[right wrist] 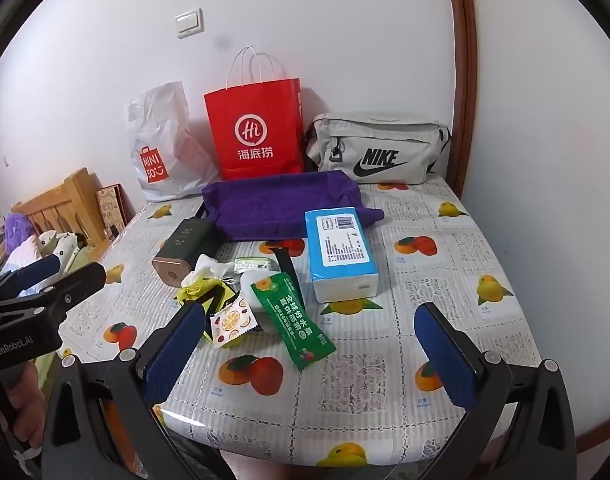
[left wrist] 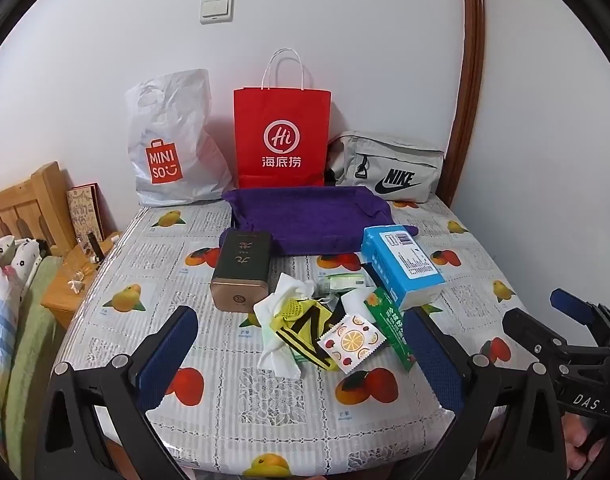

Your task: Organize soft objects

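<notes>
A purple fabric tray point(left wrist: 305, 216) point(right wrist: 279, 208) lies at the back of the table. In front of it sits a pile: a blue tissue pack point(left wrist: 401, 264) point(right wrist: 341, 252), a crumpled white tissue point(left wrist: 283, 300), a yellow and black cloth point(left wrist: 301, 328) point(right wrist: 203, 292), a fruit-print sachet point(left wrist: 351, 342) point(right wrist: 231, 322) and a green snack packet point(left wrist: 391, 330) point(right wrist: 293, 316). My left gripper point(left wrist: 301, 354) hovers open just before the pile. My right gripper point(right wrist: 311, 344) is open too, near the front edge, with the green packet's end between its fingers but untouched.
A dark tin with a gold base point(left wrist: 241, 268) point(right wrist: 183, 250) lies left of the pile. A white Miniso bag point(left wrist: 173, 140), a red paper bag point(left wrist: 281, 136) and a grey Nike pouch point(left wrist: 389, 166) stand against the wall. A bed and wooden nightstand point(left wrist: 65, 280) sit left of the table.
</notes>
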Available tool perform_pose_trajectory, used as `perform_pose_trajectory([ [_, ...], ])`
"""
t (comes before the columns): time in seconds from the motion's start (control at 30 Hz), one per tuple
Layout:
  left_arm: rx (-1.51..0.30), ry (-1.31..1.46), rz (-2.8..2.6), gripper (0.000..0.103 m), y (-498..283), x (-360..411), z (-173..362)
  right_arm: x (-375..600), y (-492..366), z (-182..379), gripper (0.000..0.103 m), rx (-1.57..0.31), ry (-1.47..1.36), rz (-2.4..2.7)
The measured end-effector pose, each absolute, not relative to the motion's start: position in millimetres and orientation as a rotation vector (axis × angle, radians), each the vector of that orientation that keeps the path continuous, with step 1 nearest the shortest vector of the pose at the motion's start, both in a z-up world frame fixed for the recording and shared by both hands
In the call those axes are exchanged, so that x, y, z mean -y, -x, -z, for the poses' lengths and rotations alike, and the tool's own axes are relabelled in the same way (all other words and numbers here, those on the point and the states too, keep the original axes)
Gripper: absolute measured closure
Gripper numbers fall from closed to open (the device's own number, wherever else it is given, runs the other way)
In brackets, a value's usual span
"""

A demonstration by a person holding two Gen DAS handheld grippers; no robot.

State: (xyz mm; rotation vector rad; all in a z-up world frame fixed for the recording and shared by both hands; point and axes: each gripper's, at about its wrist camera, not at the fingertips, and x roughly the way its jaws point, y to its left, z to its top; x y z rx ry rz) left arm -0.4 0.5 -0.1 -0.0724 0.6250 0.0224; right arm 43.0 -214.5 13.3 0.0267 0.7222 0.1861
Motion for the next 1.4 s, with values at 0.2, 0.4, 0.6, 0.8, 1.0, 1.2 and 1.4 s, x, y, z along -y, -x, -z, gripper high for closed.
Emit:
perform_pose_trajectory([
  [0.2,-0.637,0.070,-0.023,0.000,5.1,-0.1,-2.8,212.2,-41.4,-11.8,0.000,-0.717,-0.019,-0.192],
  [0.4,-0.641,0.063,-0.027,0.000,3.5,1.5,-1.4,212.4,-37.6,-17.1,0.000,-0.712,-0.018,-0.186],
  [0.6,-0.641,0.061,-0.024,0.000,4.2,0.8,-2.2,214.7,-38.8,-17.6,0.000,-0.710,-0.025,-0.188],
  [0.8,-0.642,0.062,-0.026,0.000,4.6,-1.3,-1.6,215.0,-39.3,-17.5,0.000,-0.711,-0.025,-0.187],
  [1.0,-0.642,0.061,-0.024,0.000,4.5,-1.6,-2.0,215.1,-38.9,-17.8,0.000,-0.709,-0.024,-0.189],
  [1.2,-0.642,0.061,-0.027,0.000,4.5,-2.3,-2.2,214.0,-38.9,-18.5,0.000,-0.707,-0.023,-0.191],
  [1.4,-0.641,0.062,-0.027,0.000,5.0,-2.5,-2.2,213.5,-38.3,-17.3,0.000,-0.705,-0.020,-0.194],
])
